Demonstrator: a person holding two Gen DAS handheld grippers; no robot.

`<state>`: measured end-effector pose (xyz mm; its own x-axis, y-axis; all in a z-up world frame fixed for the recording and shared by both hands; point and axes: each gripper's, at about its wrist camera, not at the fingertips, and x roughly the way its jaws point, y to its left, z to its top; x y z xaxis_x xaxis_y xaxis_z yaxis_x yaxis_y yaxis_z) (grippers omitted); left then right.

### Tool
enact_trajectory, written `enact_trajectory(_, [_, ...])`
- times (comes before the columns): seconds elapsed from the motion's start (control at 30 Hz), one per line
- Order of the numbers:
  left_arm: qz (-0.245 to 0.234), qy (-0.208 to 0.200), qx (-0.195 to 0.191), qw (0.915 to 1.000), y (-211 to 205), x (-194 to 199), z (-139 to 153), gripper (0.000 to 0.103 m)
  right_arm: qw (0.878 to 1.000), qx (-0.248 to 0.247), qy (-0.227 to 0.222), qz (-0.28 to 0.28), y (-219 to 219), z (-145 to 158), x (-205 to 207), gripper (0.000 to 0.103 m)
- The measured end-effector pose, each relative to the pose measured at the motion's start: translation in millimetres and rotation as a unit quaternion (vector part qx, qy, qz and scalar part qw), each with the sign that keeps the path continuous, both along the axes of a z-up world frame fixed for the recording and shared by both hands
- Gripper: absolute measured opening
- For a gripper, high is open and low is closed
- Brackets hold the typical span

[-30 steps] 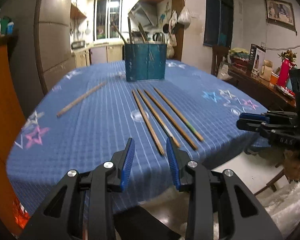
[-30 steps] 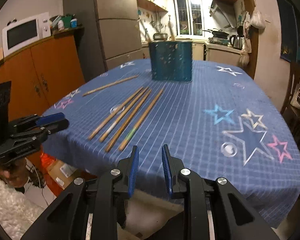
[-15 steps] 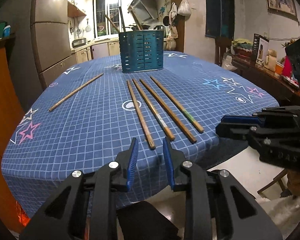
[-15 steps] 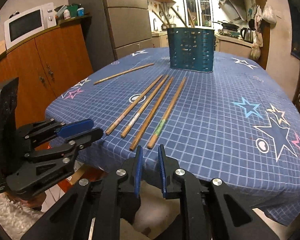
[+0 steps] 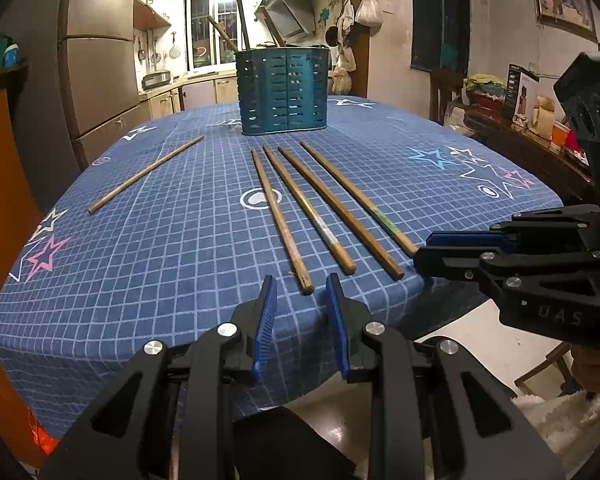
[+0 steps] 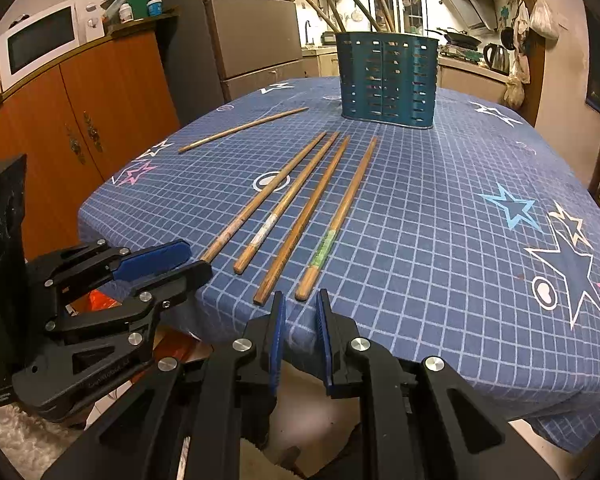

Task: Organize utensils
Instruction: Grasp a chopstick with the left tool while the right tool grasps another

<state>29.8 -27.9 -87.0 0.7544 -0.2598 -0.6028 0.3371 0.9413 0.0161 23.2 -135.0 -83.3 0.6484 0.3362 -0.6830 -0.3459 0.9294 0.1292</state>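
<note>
Tongs (image 5: 300, 296) (image 6: 300, 306) both spread, empty: straddle nearest chopstick (image 5: 280, 216) end squarely, pinch, lift toward holder (image 5: 283, 90).

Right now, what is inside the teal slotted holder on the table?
Several wooden sticks, probably chopsticks, stand slanted in the teal slotted holder, their ends above its rim. Their lower parts and the holder's bottom are hidden by its wall.
</note>
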Motion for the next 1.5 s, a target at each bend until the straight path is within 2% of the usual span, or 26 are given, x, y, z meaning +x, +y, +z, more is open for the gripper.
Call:
enact_trajectory(0.13, [0.001,-0.004,0.006,1.0,-2,1,0,0.024,1.0,0.0,-0.004,-0.002,-1,0,1,0.017])
enact_trajectory(0.43, [0.003,-0.018,0.01,0.9998,-4,5,-2,0.013,1.0,-0.015,-0.013,-0.016,5,-1,5,0.017])
enact_trajectory(0.6, [0.005,-0.028,0.014,0.9995,-5,6,-3,0.008,0.999,-0.02,-0.016,-0.025,5,-2,5,0.013])
enact_trajectory(0.67, [0.005,-0.03,0.013,0.9995,-4,6,-3,0.008,0.999,-0.018,-0.017,-0.027,3,-3,5,0.01])
enact_trajectory(1.23, [0.058,-0.03,-0.007,0.9979,17,10,-3,0.005,0.998,0.026,-0.016,-0.052,-18,-4,4,0.008])
enact_trajectory(1.5, [0.082,-0.062,-0.015,0.9946,26,-3,11,0.005,0.997,0.041,-0.032,-0.062,-30,4,-6,0.008])
